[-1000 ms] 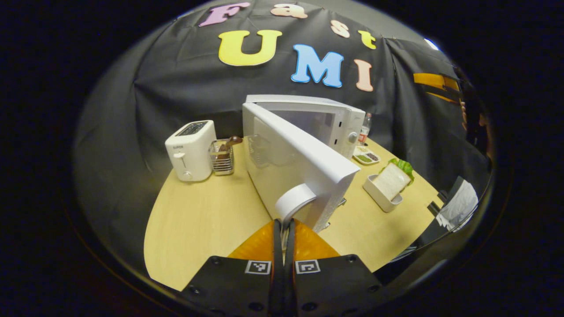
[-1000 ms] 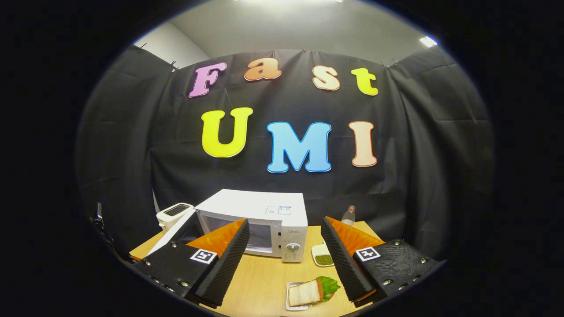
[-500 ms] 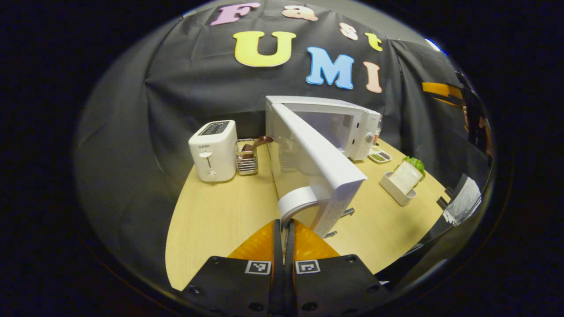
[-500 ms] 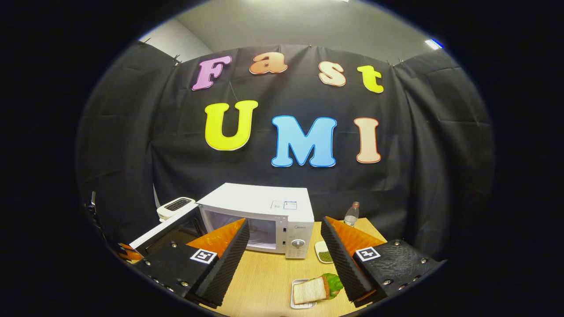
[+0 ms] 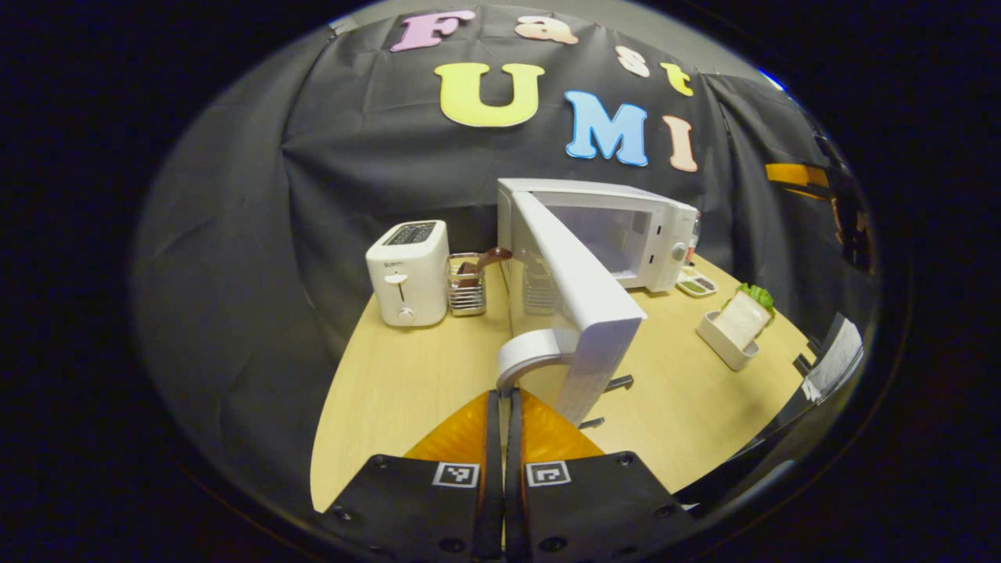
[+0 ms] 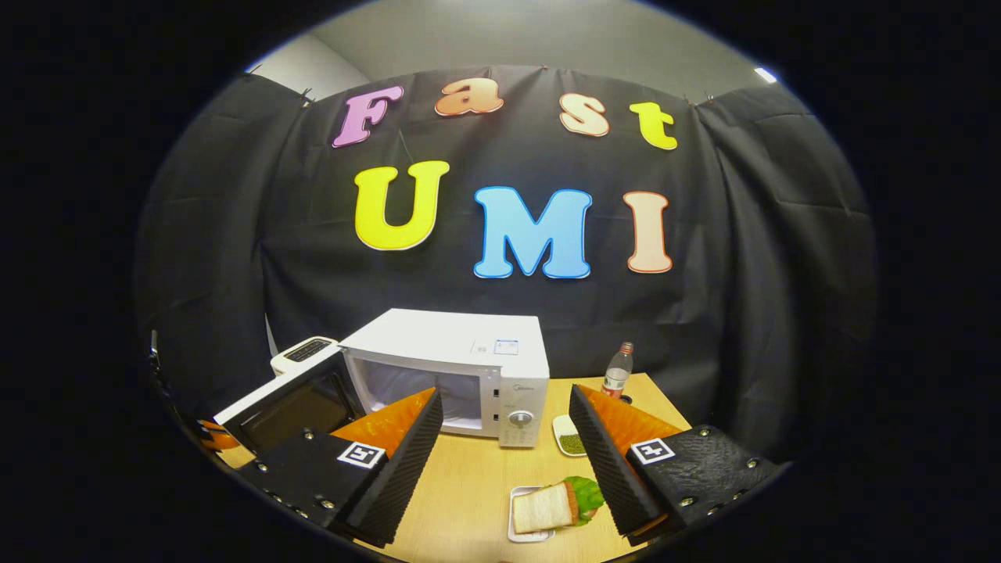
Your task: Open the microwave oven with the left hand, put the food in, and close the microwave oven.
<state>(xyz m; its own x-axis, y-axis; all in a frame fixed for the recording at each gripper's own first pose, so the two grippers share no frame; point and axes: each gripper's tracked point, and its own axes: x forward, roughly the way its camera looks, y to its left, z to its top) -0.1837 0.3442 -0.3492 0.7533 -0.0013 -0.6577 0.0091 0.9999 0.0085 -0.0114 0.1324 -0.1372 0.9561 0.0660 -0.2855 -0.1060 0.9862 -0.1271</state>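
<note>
The white microwave (image 5: pixel 626 227) stands at the back of the wooden table with its door (image 5: pixel 579 297) swung out toward me. My left gripper (image 5: pixel 501 393) is shut on the door's curved white handle (image 5: pixel 532 352). The oven cavity is exposed. A sandwich with lettuce (image 5: pixel 739 317) sits in a white tray (image 5: pixel 715 348) to the microwave's right. In the right gripper view, my right gripper (image 6: pixel 504 393) is open in the air above the sandwich (image 6: pixel 543 507), facing the microwave (image 6: pixel 461 344) and its open door (image 6: pixel 289 399).
A white toaster (image 5: pixel 407 270) and a wire holder with a brown utensil (image 5: pixel 467 285) stand left of the microwave. A small dish of green food (image 6: pixel 571 444) and a bottle (image 6: pixel 618 371) sit to its right. The table's front edge (image 5: pixel 352 438) curves near me.
The microwave door has swung wider open, drawn by my left gripper on its handle. The right gripper has stayed open above the sandwich, shifting only slightly.
</note>
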